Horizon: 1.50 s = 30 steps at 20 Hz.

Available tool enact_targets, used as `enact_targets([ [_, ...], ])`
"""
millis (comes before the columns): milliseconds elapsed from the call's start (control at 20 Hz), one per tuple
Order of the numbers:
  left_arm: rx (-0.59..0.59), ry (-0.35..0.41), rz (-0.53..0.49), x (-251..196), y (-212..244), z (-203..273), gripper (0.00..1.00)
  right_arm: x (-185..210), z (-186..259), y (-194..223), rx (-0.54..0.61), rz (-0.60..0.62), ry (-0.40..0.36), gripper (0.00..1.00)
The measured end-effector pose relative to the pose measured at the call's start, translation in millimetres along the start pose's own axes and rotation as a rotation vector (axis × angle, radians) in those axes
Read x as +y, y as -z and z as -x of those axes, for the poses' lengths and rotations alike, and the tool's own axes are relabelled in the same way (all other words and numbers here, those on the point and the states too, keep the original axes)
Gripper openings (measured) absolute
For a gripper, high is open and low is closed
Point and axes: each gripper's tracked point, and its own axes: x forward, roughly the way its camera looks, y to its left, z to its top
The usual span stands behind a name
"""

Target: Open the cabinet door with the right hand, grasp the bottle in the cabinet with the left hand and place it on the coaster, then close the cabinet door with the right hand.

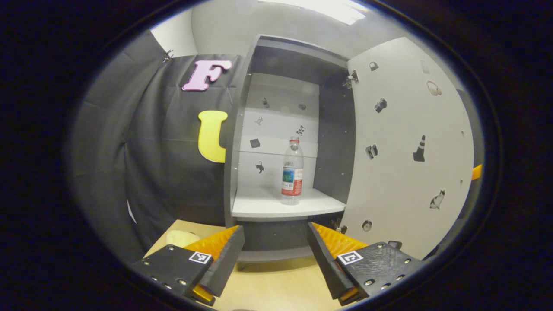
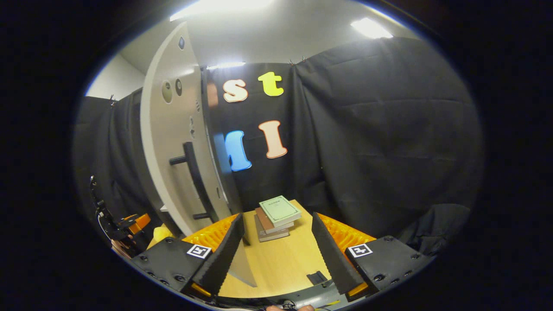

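The bottle (image 1: 292, 170) stands upright on the cabinet's white shelf (image 1: 263, 206), toward the middle of the opening, apart from both side walls. It is clear, with a red cap and a red-and-green label. The cabinet (image 1: 242, 142) is grey outside, and small dark stickers dot its pale back panel. Its door (image 1: 406, 147) is swung wide open to the right of the opening, the inner face turned my way and scattered with more stickers.

My left gripper (image 1: 275, 263) hangs in front of the cabinet, below the shelf's level, its fingers spread wide with nothing between them; the bottle lies well ahead of them. A pale round thing (image 1: 181, 238), perhaps the coaster, sits on the wooden table (image 1: 276, 289) by my left finger.

In the right gripper view I see the door's outer face with its dark bar handle (image 2: 194, 181). My right gripper (image 2: 276, 255) is also wide open and empty, just beside the door's lower edge. Ahead on the table is a stack of books (image 2: 276, 218).
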Motion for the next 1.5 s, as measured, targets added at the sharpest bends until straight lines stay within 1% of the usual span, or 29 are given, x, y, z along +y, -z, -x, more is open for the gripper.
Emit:
enact_targets([
  [50,-0.003,-0.002,-0.009,-2.8,-6.1,-7.9,0.90,-2.5,-4.5,-2.7,-0.004,-0.001,0.012,0.99],
  [100,-0.008,-0.014,-0.021,-2.8,-14.9,-17.5,0.89,-1.6,-11.4,-5.4,-0.004,-0.010,0.011,0.98],
  [150,-0.019,-0.017,-0.032,-3.6,-24.4,-24.3,0.87,0.3,-17.5,-7.6,-0.005,-0.021,0.005,0.98],
  [200,-0.031,-0.014,-0.031,-6.8,-34.2,-32.3,0.87,2.7,-21.0,-8.4,-0.006,-0.031,-0.003,0.98],
  [250,-0.037,-0.010,-0.017,-8.4,-41.5,-43.0,0.87,5.4,-25.0,-9.1,-0.007,-0.039,-0.016,0.98],
  [300,-0.038,-0.002,0.001,-11.7,-48.2,-54.7,0.89,6.7,-30.2,-9.4,-0.009,-0.042,-0.029,0.98],
  [350,-0.041,0.007,0.019,-13.4,-55.0,-67.2,0.87,7.7,-35.2,-10.9,-0.014,-0.039,-0.040,0.98],
  [400,-0.043,0.034,0.051,-18.7,-62.3,-79.2,0.90,7.3,-40.8,-12.2,-0.017,-0.030,-0.046,0.98],
  [450,-0.050,0.056,0.088,-24.5,-70.6,-89.8,0.90,4.8,-46.0,-13.0,-0.023,-0.026,-0.045,0.98],
  [500,-0.062,0.060,0.115,-25.6,-79.6,-99.2,0.87,3.7,-49.9,-14.9,-0.027,-0.029,-0.047,0.98],
  [550,-0.073,0.050,0.117,-22.2,-88.1,-109.6,0.87,5.8,-61.3,-18.1,-0.033,-0.038,-0.056,0.98],
  [650,-0.075,0.018,0.057,-15.1,-95.1,-131.8,0.87,5.4,-86.7,-22.4,-0.037,-0.053,-0.072,0.98],
  [700,-0.063,0.009,0.019,-14.9,-93.2,-143.8,0.88,1.2,-96.5,-22.3,-0.037,-0.054,-0.068,0.98],
  [800,-0.047,0.012,-0.019,-18.2,-86.3,-167.2,0.90,-4.6,-109.4,-22.6,-0.035,-0.044,-0.058,0.98],
  [850,-0.031,0.026,-0.029,-23.9,-81.3,-180.3,0.90,-7.2,-114.0,-22.8,-0.034,-0.038,-0.051,0.98],
  [950,-0.007,0.055,-0.049,-34.7,-71.0,-200.3,0.87,-12.2,-121.4,-23.3,-0.041,-0.020,-0.040,0.98],
  [1000,0.007,0.062,-0.052,-38.9,-65.1,-210.8,0.89,-15.9,-124.2,-22.3,-0.041,-0.012,-0.028,0.98],
  [1050,0.031,0.059,-0.059,-39.2,-57.8,-220.0,0.87,-17.9,-126.0,-18.6,-0.034,-0.005,-0.023,0.98],
  [1100,0.062,0.042,-0.072,-39.7,-50.1,-227.6,0.89,-20.0,-128.1,-14.7,-0.023,0.001,-0.017,0.98],
  [1150,0.083,0.035,-0.081,-42.0,-43.3,-233.7,0.87,-23.2,-128.8,-12.0,-0.016,0.007,-0.006,0.98],
  [1200,0.096,0.038,-0.090,-44.6,-39.1,-242.0,0.87,-26.7,-129.9,-9.9,-0.014,0.010,0.004,0.98],
  [1250,0.103,0.041,-0.098,-45.5,-34.4,-249.5,0.90,-29.4,-130.2,-10.0,-0.014,0.010,0.009,0.98],
  [1300,0.103,0.042,-0.101,-46.4,-34.2,-253.8,0.87,-31.7,-132.0,-10.0,-0.012,0.006,0.013,0.98],
  [1450,0.091,0.051,-0.102,-49.1,-37.4,-267.7,0.90,-40.5,-135.5,-10.4,-0.008,-0.016,0.029,0.98],
  [1500,0.087,0.040,-0.117,-46.2,-38.5,-273.7,0.90,-43.2,-137.4,-9.0,-0.002,-0.024,0.033,0.98],
])
